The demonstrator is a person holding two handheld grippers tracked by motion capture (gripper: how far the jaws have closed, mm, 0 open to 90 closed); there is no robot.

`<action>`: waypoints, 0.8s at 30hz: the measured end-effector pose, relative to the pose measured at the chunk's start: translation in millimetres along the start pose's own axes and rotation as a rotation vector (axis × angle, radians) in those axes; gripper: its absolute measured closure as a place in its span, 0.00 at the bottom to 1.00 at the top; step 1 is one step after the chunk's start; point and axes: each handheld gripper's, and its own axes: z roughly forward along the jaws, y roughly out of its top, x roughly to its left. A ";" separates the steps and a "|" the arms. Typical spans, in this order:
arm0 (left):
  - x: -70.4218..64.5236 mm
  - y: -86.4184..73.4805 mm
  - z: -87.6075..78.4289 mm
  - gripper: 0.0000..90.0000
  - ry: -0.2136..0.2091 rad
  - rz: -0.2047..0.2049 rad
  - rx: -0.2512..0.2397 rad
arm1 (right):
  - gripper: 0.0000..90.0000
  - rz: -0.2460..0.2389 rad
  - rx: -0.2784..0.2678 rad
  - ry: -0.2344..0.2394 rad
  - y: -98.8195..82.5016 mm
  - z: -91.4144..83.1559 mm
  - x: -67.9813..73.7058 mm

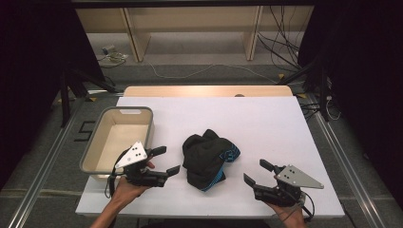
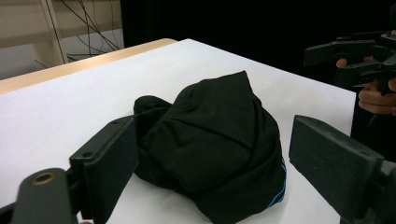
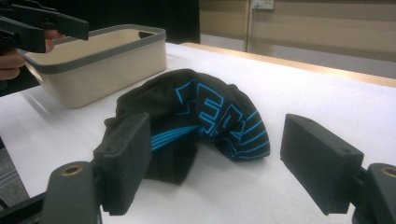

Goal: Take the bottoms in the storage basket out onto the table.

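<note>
White table [image 1: 266, 128] bears a crumpled black garment [image 1: 206, 159] between both grippers' wide, empty fingers [image 2: 107, 168]

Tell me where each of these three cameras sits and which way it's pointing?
High view: above the person's side, looking forward and down on the white table; forearms, left tool, right tool enter below.
Left gripper view: rides the left tool, faces the black garment; the right tool beyond.
Right gripper view: rides the right tool, faces the garment's blue print and the beige bin.
Shared: both gripper views frame the garment from opposite sides.
</note>
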 end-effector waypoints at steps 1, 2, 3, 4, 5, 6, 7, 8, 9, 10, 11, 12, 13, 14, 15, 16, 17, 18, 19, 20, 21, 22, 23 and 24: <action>-0.5 -0.1 -0.4 0.17 0.003 -0.007 -0.006 | 0.28 0.000 0.000 0.000 0.0 0.0 0.0; -0.6 -0.2 -1.0 0.17 0.005 -0.007 -0.008 | 0.28 -0.001 0.000 0.000 0.0 0.0 0.1; -0.8 -0.3 -1.5 0.17 0.003 -0.007 -0.009 | 0.28 -0.002 0.000 0.001 0.0 0.1 0.1; -1.2 -0.4 -2.1 0.17 0.002 -0.005 -0.008 | 0.28 -0.002 0.000 0.001 0.0 0.1 0.1; -2.3 -0.6 -2.5 0.17 0.005 -0.004 -0.013 | 0.28 0.000 0.000 0.001 0.0 0.1 0.1; -2.8 -0.7 -3.0 0.17 0.004 -0.003 -0.015 | 0.28 -0.001 0.000 0.001 0.0 0.1 0.1; -3.3 -0.8 -3.4 0.17 0.002 -0.004 -0.018 | 0.28 -0.002 0.000 0.001 0.0 0.1 0.1; -3.8 -0.9 -4.4 0.17 -0.004 -0.013 -0.025 | 0.28 -0.001 0.000 0.002 0.0 0.0 0.1; -4.0 -1.0 -5.1 0.17 -0.009 -0.019 -0.031 | 0.28 -0.002 0.001 0.002 0.0 0.0 0.1; -4.3 -1.0 -5.5 0.17 -0.011 -0.022 -0.031 | 0.29 -0.002 -0.001 0.002 -0.1 0.0 0.2; -4.5 -1.2 -5.8 0.17 -0.010 -0.019 -0.031 | 0.29 -0.003 -0.001 0.002 0.0 -0.1 0.2; -4.9 -1.6 -6.1 0.17 -0.008 -0.018 -0.032 | 0.28 -0.002 -0.001 0.003 0.0 -0.1 0.2; -5.1 -2.1 -6.5 0.17 -0.005 -0.019 -0.032 | 0.29 -0.002 -0.001 0.004 0.0 -0.1 0.3; -5.2 -2.5 -6.8 0.17 -0.003 -0.020 -0.032 | 0.28 -0.003 -0.003 0.004 0.0 -0.1 0.3; -5.3 -3.2 -7.2 0.17 -0.003 -0.019 -0.028 | 0.29 -0.003 -0.003 0.004 0.0 -0.1 0.3; -5.5 -3.5 -7.4 0.17 -0.001 -0.017 -0.028 | 0.29 -0.003 -0.004 0.004 0.0 -0.1 0.3; -5.5 -4.0 -7.8 0.17 0.000 -0.014 -0.027 | 0.29 -0.003 -0.004 0.004 0.0 -0.1 0.3; -5.6 -4.5 -8.2 0.17 -0.001 -0.016 -0.029 | 0.29 -0.003 -0.004 0.004 0.0 -0.1 0.3; -5.7 -5.0 -9.0 0.17 0.001 -0.016 -0.031 | 0.28 -0.001 -0.004 0.005 0.0 -0.2 0.5; -5.9 -5.5 -9.6 0.17 0.001 -0.015 -0.035 | 0.29 -0.003 -0.005 0.004 0.0 -0.2 0.4; -6.0 -5.9 -10.2 0.17 0.002 -0.014 -0.037 | 0.29 -0.003 -0.004 0.004 0.0 -0.3 0.4; -5.9 -6.2 -11.1 0.17 0.002 -0.011 -0.033 | 0.29 -0.002 -0.005 0.004 -0.1 -0.2 0.3; -6.1 -6.7 -11.9 0.17 0.002 -0.012 -0.034 | 0.28 -0.002 -0.004 0.004 -0.1 -0.3 0.3; -6.2 -7.2 -12.5 0.17 0.002 -0.013 -0.035 | 0.29 -0.002 -0.003 0.003 -0.1 -0.4 0.3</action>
